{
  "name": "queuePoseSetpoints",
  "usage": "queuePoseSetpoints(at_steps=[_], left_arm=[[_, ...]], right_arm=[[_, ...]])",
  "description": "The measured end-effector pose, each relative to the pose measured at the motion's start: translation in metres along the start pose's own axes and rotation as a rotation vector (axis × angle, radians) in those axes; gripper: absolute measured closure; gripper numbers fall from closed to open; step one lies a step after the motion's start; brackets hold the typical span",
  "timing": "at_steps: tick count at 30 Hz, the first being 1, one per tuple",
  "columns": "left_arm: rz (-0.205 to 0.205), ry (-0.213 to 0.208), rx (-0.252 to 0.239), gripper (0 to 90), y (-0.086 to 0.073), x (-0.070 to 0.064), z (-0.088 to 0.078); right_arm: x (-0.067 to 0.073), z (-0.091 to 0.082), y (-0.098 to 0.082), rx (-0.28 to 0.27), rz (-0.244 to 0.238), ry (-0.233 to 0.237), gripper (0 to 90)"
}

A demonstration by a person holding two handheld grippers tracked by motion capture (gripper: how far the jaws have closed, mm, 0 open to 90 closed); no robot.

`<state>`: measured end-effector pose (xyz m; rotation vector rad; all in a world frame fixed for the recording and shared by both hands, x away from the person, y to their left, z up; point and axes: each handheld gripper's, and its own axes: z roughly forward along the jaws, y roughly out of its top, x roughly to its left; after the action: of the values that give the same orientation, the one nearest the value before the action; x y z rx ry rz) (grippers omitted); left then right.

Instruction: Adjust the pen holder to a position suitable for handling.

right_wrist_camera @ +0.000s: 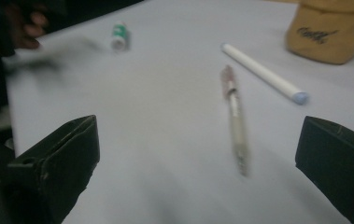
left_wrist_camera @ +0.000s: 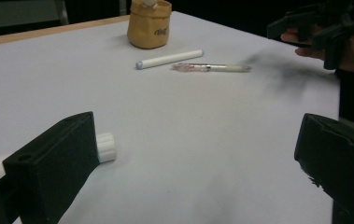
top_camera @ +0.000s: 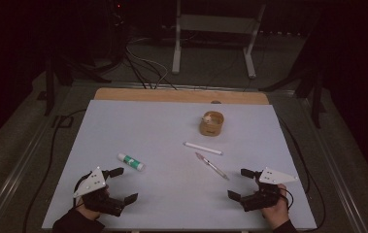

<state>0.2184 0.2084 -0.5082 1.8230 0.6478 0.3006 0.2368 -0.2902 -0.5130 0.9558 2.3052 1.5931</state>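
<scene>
Dim room, cables on the floor beyond; pale matte sheet covering a wooden-edged table [top_camera: 123, 121]. Left gripper [top_camera: 123, 185], black blocky jaws, near the front left corner, jaws spread wide with nothing between them. Just beyond it lies a short white glue stick with a green band [top_camera: 130, 162], cylindrical, smooth plastic, on its side; in the left gripper view its white cap [left_wrist_camera: 105, 147] sits just beside the left jaw. Right gripper [top_camera: 240, 183] near the front right corner, jaws likewise wide apart and empty. Slim clear-barrelled pen with a pinkish end [top_camera: 211, 166] lies just ahead of it; a white cylindrical marker with a pale blue tip [top_camera: 203, 148] beside that. Small tan paper-like pouch [top_camera: 211, 124] stands farther back.
</scene>
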Motion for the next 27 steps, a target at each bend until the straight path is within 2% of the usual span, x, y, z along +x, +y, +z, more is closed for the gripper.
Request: queuePoseSetpoints(at_steps=[2,4,9,11,15,20,23,27], left_arm=[[0.002,0.001,0.001,0.2,0.000,-0.001,0.001],[-0.006,-0.005,0.001,0.2,0.000,-0.002,0.001],[-0.014,-0.025,0.001,0.2,0.000,-0.002,0.000],[-0.017,-0.027,-0.003,0.2,0.000,-0.002,0.000],[-0.020,-0.034,-0.005,0.2,0.000,-0.001,0.000],[-0.025,-0.041,-0.007,0.2,-0.001,-0.001,0.000],[-0.018,-0.043,-0.008,0.2,-0.001,-0.002,0.000],[-0.017,-0.045,-0.014,0.2,0.000,-0.004,-0.001]], right_arm=[[-0.001,0.002,-0.002,-0.002,0.018,0.019,0.0],[0.000,0.002,-0.003,0.007,0.006,0.018,0.0],[0.003,0.004,-0.005,0.029,-0.017,-0.009,0.0],[0.006,0.004,-0.005,0.035,-0.036,-0.033,0.0],[0.009,0.007,-0.003,0.037,-0.030,-0.035,0.0],[0.014,0.008,0.003,0.026,-0.025,-0.013,0.0],[0.019,0.008,0.008,0.031,-0.035,-0.009,0.0],[0.024,0.005,0.019,0.007,-0.054,-0.002,0.0]])
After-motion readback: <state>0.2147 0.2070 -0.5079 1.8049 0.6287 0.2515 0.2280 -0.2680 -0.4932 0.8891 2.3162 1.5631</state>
